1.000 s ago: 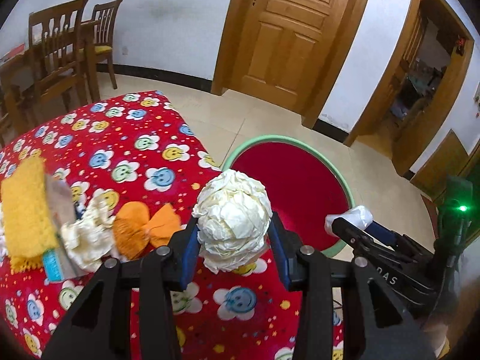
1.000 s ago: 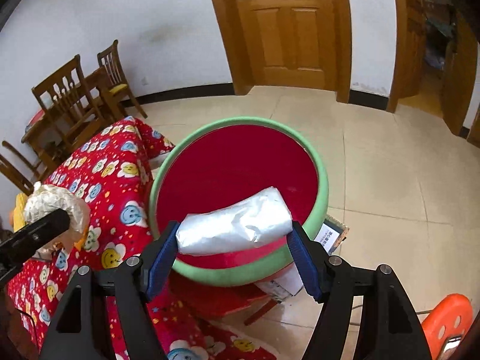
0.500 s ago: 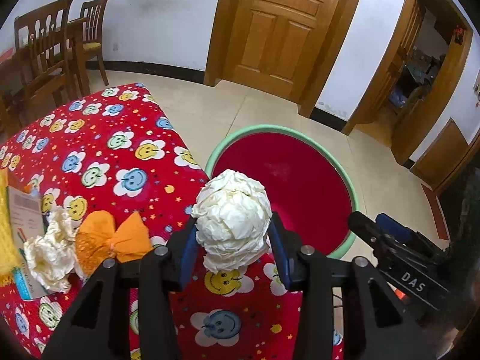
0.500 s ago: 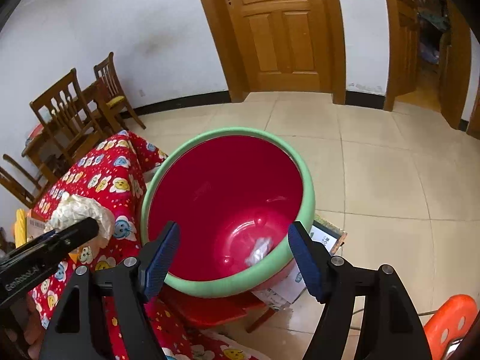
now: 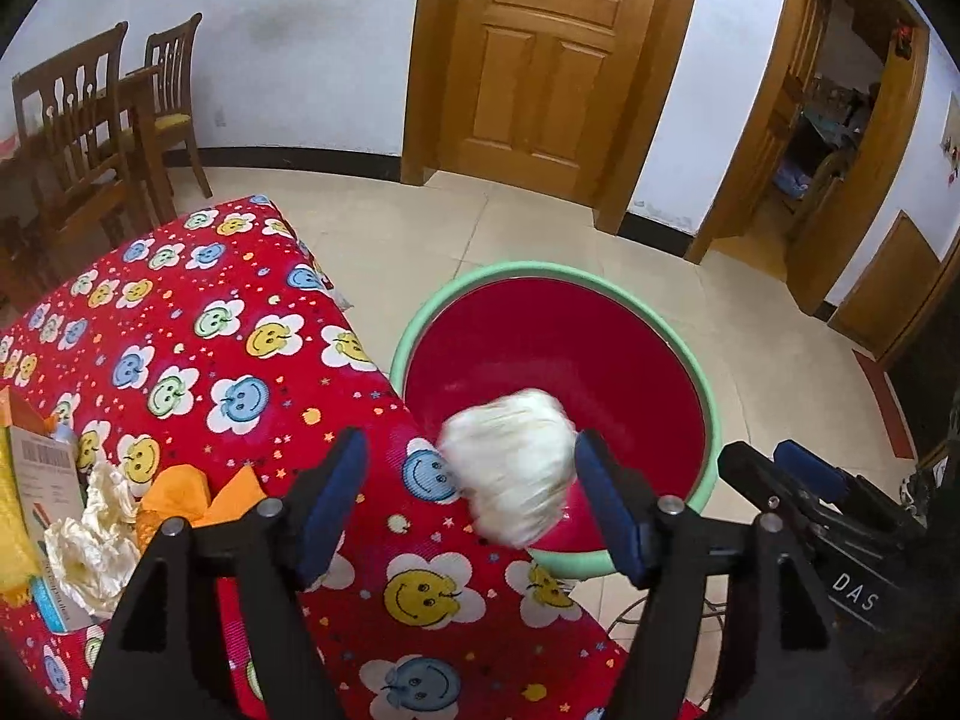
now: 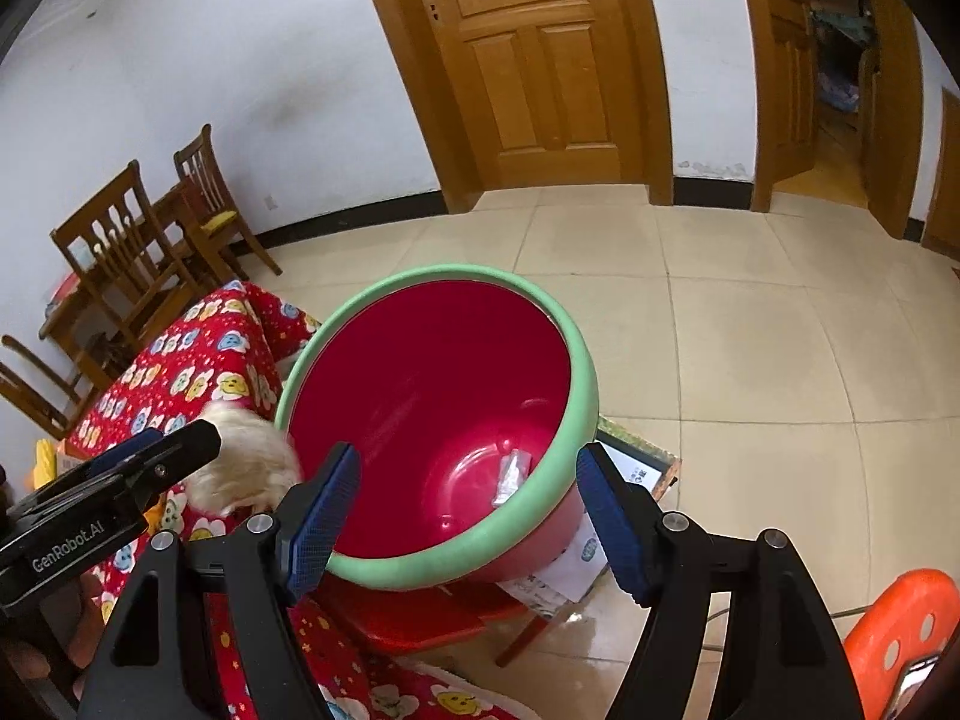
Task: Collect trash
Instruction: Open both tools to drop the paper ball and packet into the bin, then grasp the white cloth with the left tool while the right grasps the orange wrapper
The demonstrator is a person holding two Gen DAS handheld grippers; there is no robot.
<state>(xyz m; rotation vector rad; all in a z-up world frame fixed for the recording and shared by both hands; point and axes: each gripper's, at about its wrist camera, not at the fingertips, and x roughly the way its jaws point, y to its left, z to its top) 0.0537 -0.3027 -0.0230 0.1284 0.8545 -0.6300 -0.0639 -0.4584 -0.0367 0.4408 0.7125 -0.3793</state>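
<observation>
Claw states first: we are holding the left claw (image 5: 468, 504) spread wide beside the basin (image 5: 711, 420), so the blurred paper ball (image 5: 510, 465), gripped by neither finger, is falling near its rim. Our right claw (image 6: 465, 504) is also gaping, empty, over the basin, where a foil scrap (image 6: 510, 474) is lying. More trash (image 5: 108, 516) is waiting on the bench (image 5: 198, 312).

Both the left gripper (image 5: 471, 495) and the right gripper (image 6: 468, 504) fill the frame's bottom, jaws spread wide, gripping nothing.
</observation>
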